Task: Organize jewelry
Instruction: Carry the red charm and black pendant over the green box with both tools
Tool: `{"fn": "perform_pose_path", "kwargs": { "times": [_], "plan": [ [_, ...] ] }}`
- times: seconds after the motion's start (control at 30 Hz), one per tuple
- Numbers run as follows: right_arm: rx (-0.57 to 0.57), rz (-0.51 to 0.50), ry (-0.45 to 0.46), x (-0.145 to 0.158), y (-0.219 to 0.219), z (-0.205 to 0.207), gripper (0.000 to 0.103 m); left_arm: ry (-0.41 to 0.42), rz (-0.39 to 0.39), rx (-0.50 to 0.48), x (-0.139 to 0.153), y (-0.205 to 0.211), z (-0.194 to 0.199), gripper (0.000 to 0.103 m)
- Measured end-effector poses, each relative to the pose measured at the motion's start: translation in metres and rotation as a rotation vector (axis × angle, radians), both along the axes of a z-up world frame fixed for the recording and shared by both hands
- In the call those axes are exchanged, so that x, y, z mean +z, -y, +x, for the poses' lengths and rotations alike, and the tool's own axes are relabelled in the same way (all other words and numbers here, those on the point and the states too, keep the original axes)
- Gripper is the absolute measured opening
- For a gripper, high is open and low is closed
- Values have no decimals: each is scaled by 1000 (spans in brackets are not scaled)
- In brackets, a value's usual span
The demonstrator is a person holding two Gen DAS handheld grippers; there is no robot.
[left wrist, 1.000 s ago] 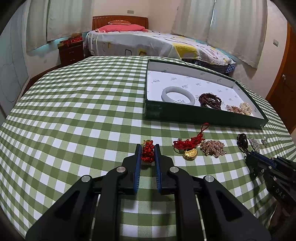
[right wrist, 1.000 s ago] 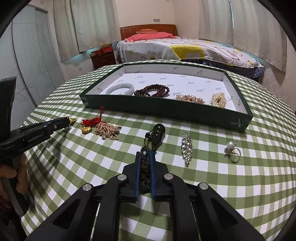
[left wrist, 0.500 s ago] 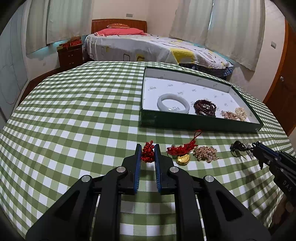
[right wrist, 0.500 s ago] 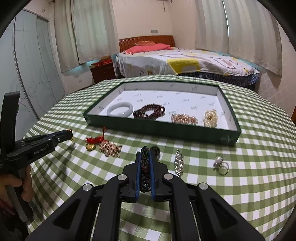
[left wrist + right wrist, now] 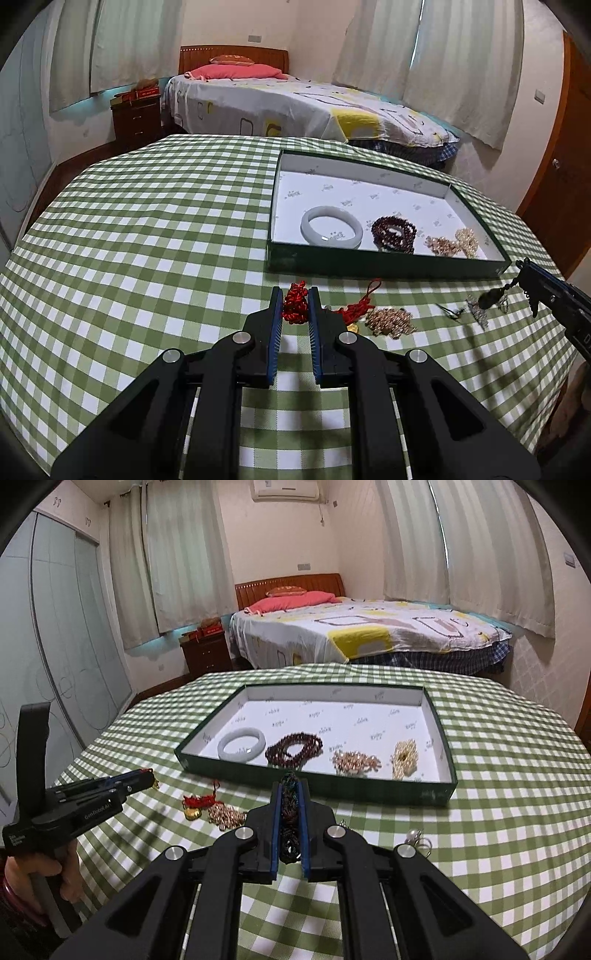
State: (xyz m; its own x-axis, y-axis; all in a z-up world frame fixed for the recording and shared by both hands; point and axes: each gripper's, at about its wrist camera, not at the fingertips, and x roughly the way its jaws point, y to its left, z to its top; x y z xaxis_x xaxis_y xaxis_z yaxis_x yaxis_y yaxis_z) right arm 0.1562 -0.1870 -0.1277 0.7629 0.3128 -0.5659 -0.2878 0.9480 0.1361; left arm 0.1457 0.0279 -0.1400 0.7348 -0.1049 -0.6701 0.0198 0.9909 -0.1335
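Observation:
My left gripper [image 5: 295, 295] is shut on a red knotted ornament [image 5: 295, 308], held above the checked cloth in front of the green tray [image 5: 369, 264]. My right gripper [image 5: 289, 790] is shut on a dark beaded cord [image 5: 289, 805]. Its dark pendant [image 5: 489, 298] dangles off the table in the left wrist view. The tray [image 5: 332, 786] holds a white bangle [image 5: 242, 743], a dark red bead bracelet [image 5: 293, 749], a pink bead bracelet [image 5: 356, 762] and a cream bead piece [image 5: 404, 758].
On the cloth before the tray lie a red cord with a gold charm [image 5: 356, 312], a rose-gold bead cluster [image 5: 389, 321], a crystal brooch [image 5: 478, 314] and a pearl ring [image 5: 417, 838]. A hand [image 5: 44, 875] grips the left tool. A bed stands behind the table.
Both grippers have risen with their pieces. The dark pendant has come up off the cloth and now hangs from the right gripper. The tray looks lower and farther in both views.

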Motion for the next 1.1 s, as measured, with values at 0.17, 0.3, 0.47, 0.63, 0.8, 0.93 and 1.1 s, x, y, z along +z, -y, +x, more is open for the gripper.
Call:
{"fn": "perform_pose_path", "kwargs": {
  "times": [0.17, 0.3, 0.47, 0.63, 0.8, 0.93, 1.1],
  "plan": [
    [-7, 16, 37, 17, 5, 4, 9, 32, -21, -12, 17, 3, 3, 14],
    [-13, 18, 70, 30, 7, 11, 9, 68, -37, -26, 34, 8, 9, 14],
    [-28, 23, 118, 47, 14, 29, 9, 114, -44, -53, 51, 18, 25, 14],
    [-43, 27, 143, 55, 22, 54, 9, 151, -30, -86, 62, 35, 51, 14],
    [-56, 14, 149, 52, 27, 79, 9, 159, -27, -113, 63, 51, 88, 14],
    [-64, 3, 140, 43, 29, 101, 9, 154, -17, -130, 56, 63, 112, 14],
    [-79, -8, 108, 24, 32, 128, 9, 103, -3, -146, 32, 78, 148, 14]
  ]
}}
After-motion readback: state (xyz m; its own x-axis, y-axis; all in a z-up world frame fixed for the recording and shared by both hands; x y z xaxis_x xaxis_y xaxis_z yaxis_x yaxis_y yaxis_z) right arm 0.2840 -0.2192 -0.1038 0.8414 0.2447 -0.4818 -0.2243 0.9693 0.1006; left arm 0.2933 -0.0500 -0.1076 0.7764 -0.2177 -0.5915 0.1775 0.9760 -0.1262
